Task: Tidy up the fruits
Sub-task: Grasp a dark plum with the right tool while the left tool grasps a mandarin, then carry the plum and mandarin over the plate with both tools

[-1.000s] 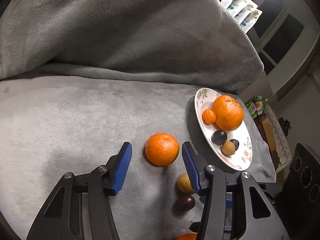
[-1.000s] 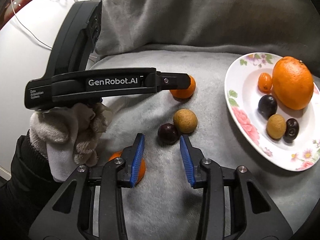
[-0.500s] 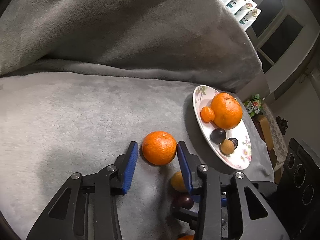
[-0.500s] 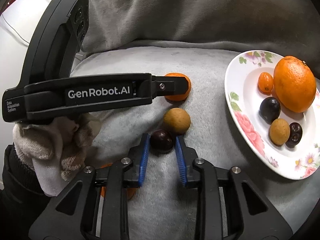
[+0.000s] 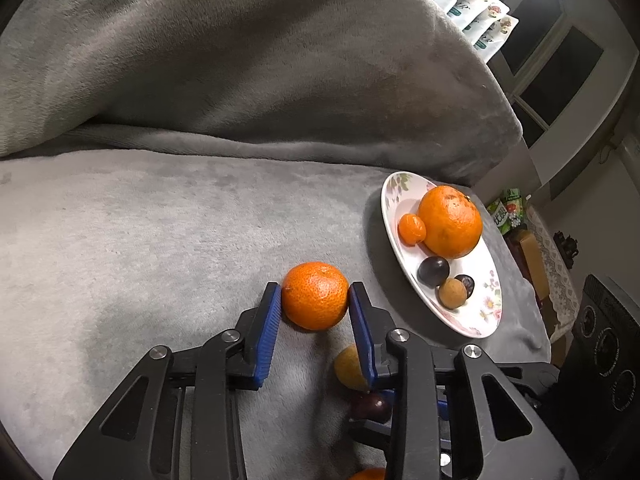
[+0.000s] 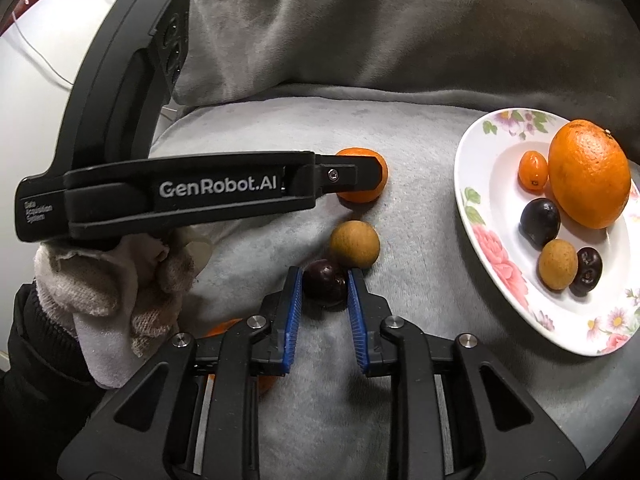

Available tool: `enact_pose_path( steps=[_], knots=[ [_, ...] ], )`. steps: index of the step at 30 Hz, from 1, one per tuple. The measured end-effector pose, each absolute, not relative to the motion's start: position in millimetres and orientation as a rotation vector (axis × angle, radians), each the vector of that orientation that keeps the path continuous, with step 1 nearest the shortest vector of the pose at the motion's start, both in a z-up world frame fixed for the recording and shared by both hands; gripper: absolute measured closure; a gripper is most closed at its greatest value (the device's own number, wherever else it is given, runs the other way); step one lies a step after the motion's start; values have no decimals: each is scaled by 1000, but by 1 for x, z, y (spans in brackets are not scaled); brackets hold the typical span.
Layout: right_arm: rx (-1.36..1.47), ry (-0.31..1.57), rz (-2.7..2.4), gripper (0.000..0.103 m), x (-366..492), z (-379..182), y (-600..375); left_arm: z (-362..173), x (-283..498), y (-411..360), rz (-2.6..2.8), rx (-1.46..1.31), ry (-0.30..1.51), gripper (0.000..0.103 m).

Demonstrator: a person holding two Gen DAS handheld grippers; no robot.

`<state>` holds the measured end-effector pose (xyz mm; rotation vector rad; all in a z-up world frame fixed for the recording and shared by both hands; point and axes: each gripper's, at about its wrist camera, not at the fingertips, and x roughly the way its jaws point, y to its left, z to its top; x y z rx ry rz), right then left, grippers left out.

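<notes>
My left gripper [image 5: 315, 294] is shut on a mandarin [image 5: 315, 295] that rests on the grey blanket [image 5: 140, 240]. My right gripper [image 6: 323, 282] is shut on a dark plum [image 6: 324, 286], also resting on the blanket. A tan longan [image 6: 354, 243] lies just beyond the plum. A floral plate [image 6: 496, 264] at the right holds a big orange [image 6: 588, 179], a kumquat [image 6: 533, 170], a plum [image 6: 539, 222], a longan [image 6: 557, 264] and a dark cherry [image 6: 586, 271]. Another orange fruit [image 6: 224, 326] is partly hidden behind my right gripper.
The blanket rises into a soft backrest [image 5: 240, 60] behind the fruit. A gloved hand [image 6: 112, 296] holds the left gripper body [image 6: 168, 196] across the right wrist view. Snack packets [image 5: 476, 4], a window and a black speaker [image 5: 604, 352] stand off to the right.
Both grippers moved forward and closed: the left onto the mandarin, the right onto the dark plum. The fruits on the plate have not moved.
</notes>
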<state>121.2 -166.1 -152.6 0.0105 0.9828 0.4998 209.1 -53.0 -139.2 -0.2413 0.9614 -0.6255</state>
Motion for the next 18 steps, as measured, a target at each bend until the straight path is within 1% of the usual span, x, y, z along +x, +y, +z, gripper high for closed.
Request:
enact_pose_path(
  steps=[11,18],
  knots=[
    [11,938,509,80,102,-136,-184,-130,198,-50,-594,-260,934,70],
    [14,901,500,80,89,-124,-198,-114,184,-47,-582,-265,886,70]
  ],
)
